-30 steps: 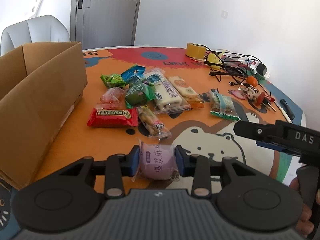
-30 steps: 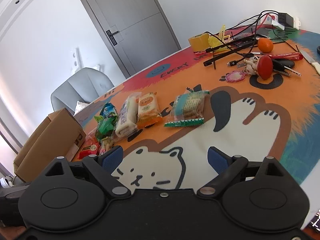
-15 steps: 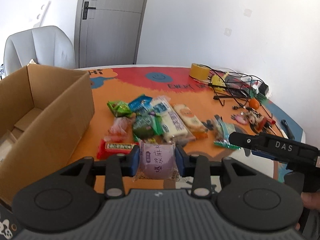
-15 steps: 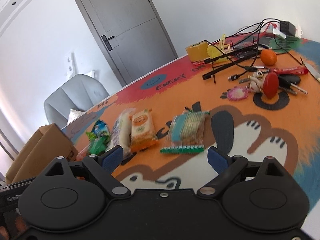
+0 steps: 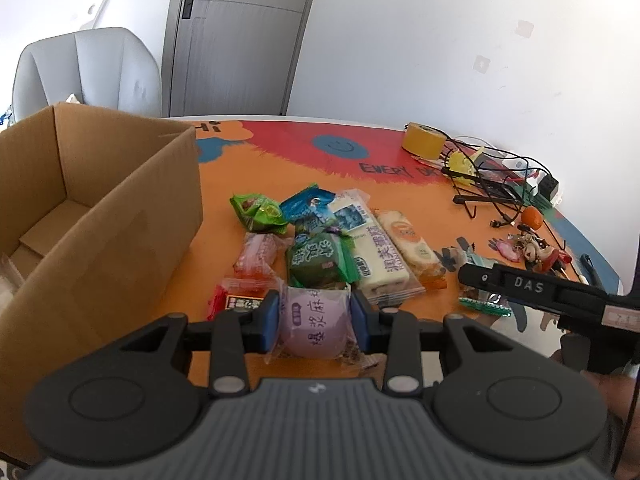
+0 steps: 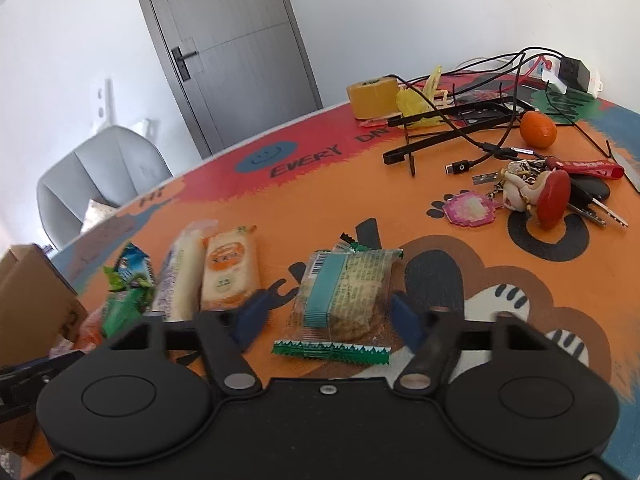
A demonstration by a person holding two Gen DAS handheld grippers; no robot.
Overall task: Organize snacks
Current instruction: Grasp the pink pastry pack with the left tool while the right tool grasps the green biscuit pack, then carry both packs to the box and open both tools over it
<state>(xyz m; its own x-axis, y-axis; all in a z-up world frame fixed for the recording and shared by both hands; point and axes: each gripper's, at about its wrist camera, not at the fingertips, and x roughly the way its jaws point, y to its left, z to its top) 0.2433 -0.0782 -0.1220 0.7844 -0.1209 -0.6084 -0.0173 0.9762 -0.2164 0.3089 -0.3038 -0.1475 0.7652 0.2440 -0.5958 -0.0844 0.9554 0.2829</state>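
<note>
Left hand-held gripper (image 5: 314, 322): blue pads pinching a purple snack packet (image 5: 316, 326) from both sides, packet carried above the desk (image 5: 400, 200) with its wrapper ends sticking out past the pads. Cardboard box (image 5: 132, 216) stands open at the left of this view, just beside the snack pile.

Right hand-held gripper (image 6: 326, 318): jaws have just been closing, now partly drawn in around a teal-banded cracker pack (image 6: 342, 294) that lies flat on the orange cat-print mat. The pack sits between the two blue pads; a gap shows on either side, so the pads do not press it yet. Its green serrated seal points toward the camera.

Loose pile on the desk between box and cracker pack: dark green packet (image 5: 320, 260), bright green packet (image 5: 260, 212), blue packet (image 5: 310, 206), long white bar (image 5: 372, 248), orange-and-white bar (image 5: 410, 240), pink wrapped sweets (image 5: 256, 256), red packet (image 5: 224, 300) partly hidden behind the left pad.

Far side of the desk: roll of yellow tape (image 6: 372, 96), tangled black cables (image 6: 460, 120), an orange fruit (image 6: 538, 130), a bunch of keys with charms (image 6: 532, 192). Grey chair (image 5: 88, 76) and grey door (image 5: 236, 36) beyond.
</note>
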